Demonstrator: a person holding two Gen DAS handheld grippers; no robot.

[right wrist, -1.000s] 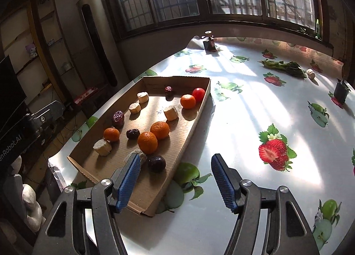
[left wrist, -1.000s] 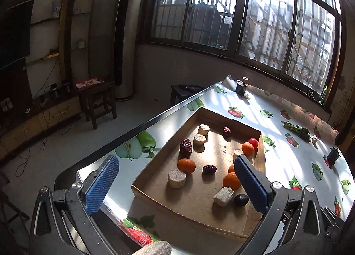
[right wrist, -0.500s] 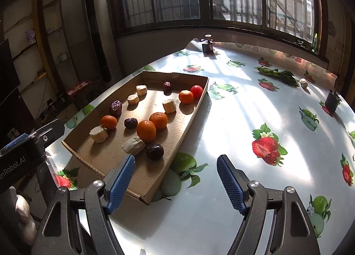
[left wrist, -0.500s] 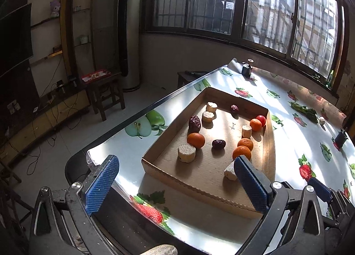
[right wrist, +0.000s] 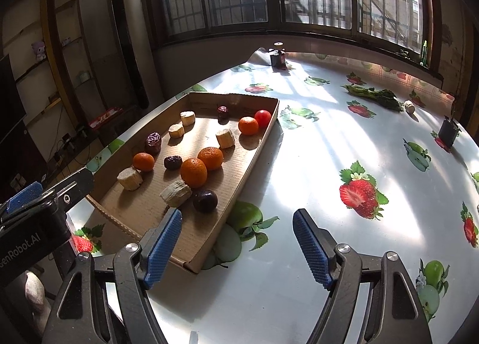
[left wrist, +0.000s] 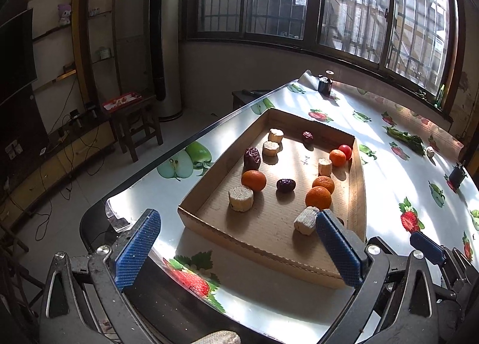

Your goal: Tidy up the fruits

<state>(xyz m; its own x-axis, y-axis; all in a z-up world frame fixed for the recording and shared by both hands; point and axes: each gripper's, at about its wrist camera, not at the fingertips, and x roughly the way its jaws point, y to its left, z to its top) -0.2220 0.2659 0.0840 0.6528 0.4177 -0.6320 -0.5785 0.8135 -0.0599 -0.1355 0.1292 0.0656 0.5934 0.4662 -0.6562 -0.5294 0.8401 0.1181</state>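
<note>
A shallow cardboard tray [left wrist: 269, 251] lies on the table and holds several fruits. Among them are oranges [left wrist: 254, 180], dark red dates [left wrist: 252, 158], pale cut chunks [left wrist: 241, 198] and a red tomato [left wrist: 345, 151]. A dark plum [right wrist: 205, 201] lies near the tray's [right wrist: 257, 146] front right corner, beside an orange [right wrist: 193, 172]. My left gripper [left wrist: 238, 248] hovers open before the tray's near wall, holding nothing. My right gripper [right wrist: 238, 249] is open and empty over the tray's front right corner, its left finger [right wrist: 163, 249] above the cardboard.
The table [right wrist: 314, 164] wears a glossy fruit-print cloth. A green vegetable [right wrist: 374, 95] and small dark holders [right wrist: 278, 56] [right wrist: 448, 134] stand toward the far side. The table's left edge [left wrist: 179, 149] drops to the floor, where a wooden stool [left wrist: 131, 116] stands.
The left gripper has drawn back from the tray, which now sits farther ahead of its fingers. The right gripper's fingers have spread a little wider and its view tilted slightly.
</note>
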